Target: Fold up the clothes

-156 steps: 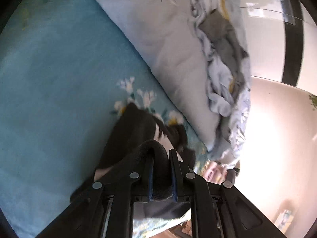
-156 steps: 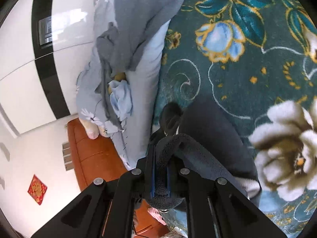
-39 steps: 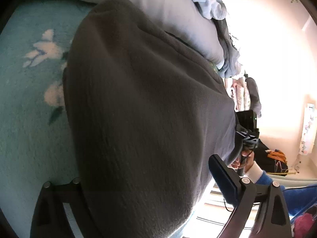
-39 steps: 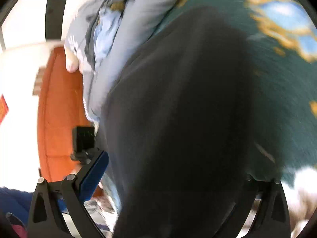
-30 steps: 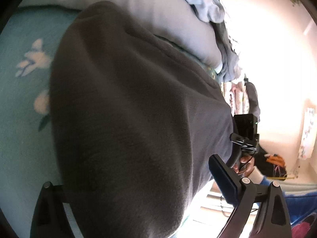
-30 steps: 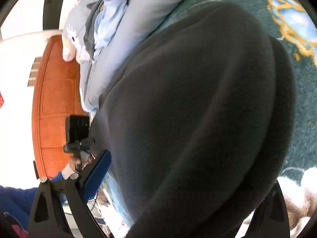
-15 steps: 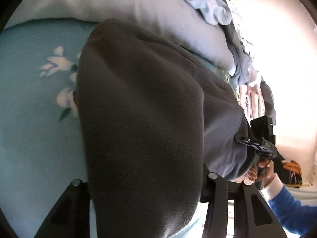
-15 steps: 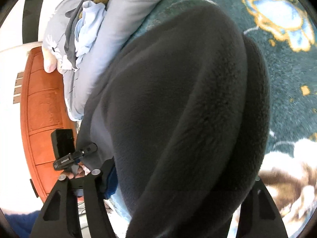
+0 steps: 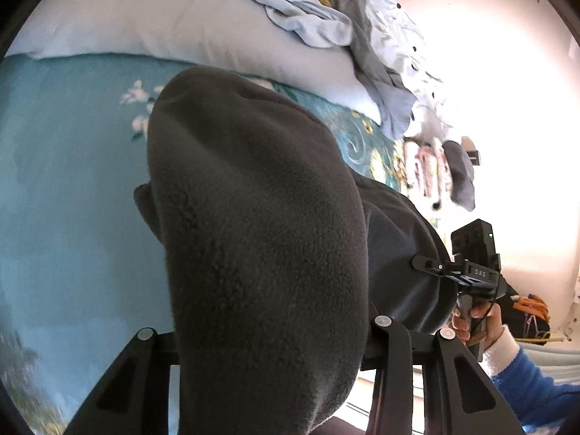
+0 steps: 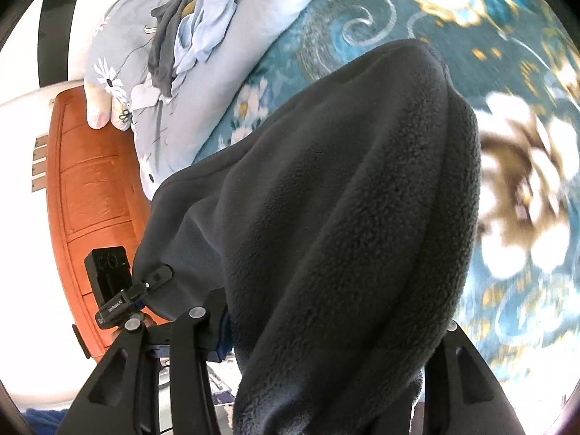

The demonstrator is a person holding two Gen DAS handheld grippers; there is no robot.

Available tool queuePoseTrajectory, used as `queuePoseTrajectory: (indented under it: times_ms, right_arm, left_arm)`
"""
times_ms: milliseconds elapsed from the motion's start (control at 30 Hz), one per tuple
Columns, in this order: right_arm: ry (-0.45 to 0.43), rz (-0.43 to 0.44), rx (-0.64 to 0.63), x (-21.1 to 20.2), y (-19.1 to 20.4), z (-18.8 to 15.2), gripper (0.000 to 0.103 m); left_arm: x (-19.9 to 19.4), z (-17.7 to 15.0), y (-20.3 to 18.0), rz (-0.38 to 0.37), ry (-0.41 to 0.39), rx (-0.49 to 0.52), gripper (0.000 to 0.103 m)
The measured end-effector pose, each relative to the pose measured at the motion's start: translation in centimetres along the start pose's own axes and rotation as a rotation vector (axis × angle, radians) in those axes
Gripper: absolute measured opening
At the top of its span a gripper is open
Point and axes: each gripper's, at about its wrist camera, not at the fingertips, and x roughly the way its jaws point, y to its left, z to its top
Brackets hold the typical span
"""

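Both grippers, left (image 9: 261, 333) and right (image 10: 326, 326), pinch thick folds of nubby dark-grey fleece garment (image 9: 253, 217).

I see a bed covered by a teal floral blanket (image 9: 65, 188). A dark grey fleece garment (image 9: 261, 239) lies on it near me. Beyond it, a pale blue pillow (image 9: 174, 25) rests on the blanket, crumpled light-blue clothes (image 9: 308, 18) heaped on top.

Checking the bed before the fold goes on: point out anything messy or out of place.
A crumpled heap of grey and pale blue clothes lies on the pale pillow, unfolded. The dark fleece garment hangs bunched over both tools, hiding their tips.
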Motion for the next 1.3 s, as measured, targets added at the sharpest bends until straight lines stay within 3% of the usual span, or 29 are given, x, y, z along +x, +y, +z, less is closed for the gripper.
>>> queuePoseTrajectory:
  times_ms: [67, 233, 433, 733, 1000, 1133, 1300]
  right_arm:
    - [-0.017, 0.018, 0.011, -1.2, 0.3, -1.8, 0.051]
    - [-0.038, 0.047, -0.006, -4.1, 0.3, -2.7, 0.05]
    - [-0.065, 0.081, -0.04, -7.9, 0.0, -2.6, 0.05]
    - [-0.083, 0.118, -0.251, -20.1, -1.6, 5.2, 0.05]
    - [-0.133, 0.044, -0.5, -38.1, -1.6, 12.8, 0.05]
    - [-0.172, -0.012, -0.516, -45.7, -3.9, 16.3, 0.05]
    - [-0.224, -0.033, -0.423, -52.5, -9.0, 21.8, 0.05]
  left_arm:
    - [-0.2, -1.3, -1.3, 0.0, 0.011, 0.003, 0.045]
    - [-0.7, -3.5, -4.3, -0.01, 0.024, 0.023, 0.045]
    - [-0.6, -3.1, -9.6, -0.014, 0.004, 0.094, 0.045]
    - [2.4, 1.2, -24.4, 0.007, -0.102, 0.216, 0.045]
    - [8.2, 5.1, -41.4, -0.052, -0.203, 0.273, 0.045]
    - [12.6, 8.2, -48.4, -0.094, -0.192, 0.306, 0.045]
    - [18.5, 12.8, -55.0, -0.141, -0.154, 0.311, 0.045]
